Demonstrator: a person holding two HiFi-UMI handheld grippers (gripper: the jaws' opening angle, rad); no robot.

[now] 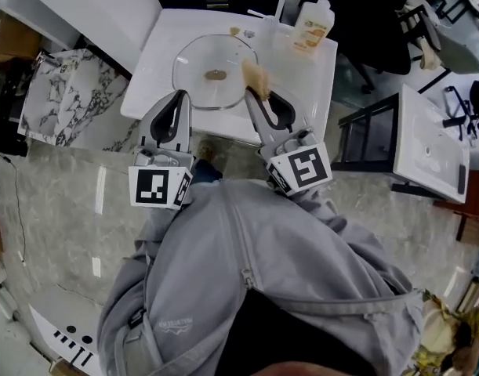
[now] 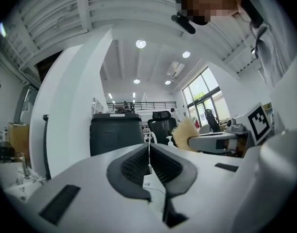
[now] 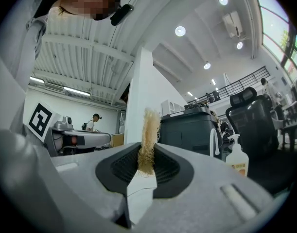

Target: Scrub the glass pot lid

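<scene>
The glass pot lid lies flat on the white table, its knob in the middle. My left gripper hovers at the lid's near left edge, shut with nothing between its jaws. The left gripper view shows its dark pads pressed together. My right gripper is at the lid's near right edge, shut on a tan fibrous scrubber that sticks out over the lid's rim. In the right gripper view the scrubber stands up from between the pads. Both grippers point roughly level.
A pump soap bottle stands at the table's far right, also in the right gripper view. A marble-patterned box sits left of the table. A black frame and white sink unit stand to the right. A black cabinet is behind.
</scene>
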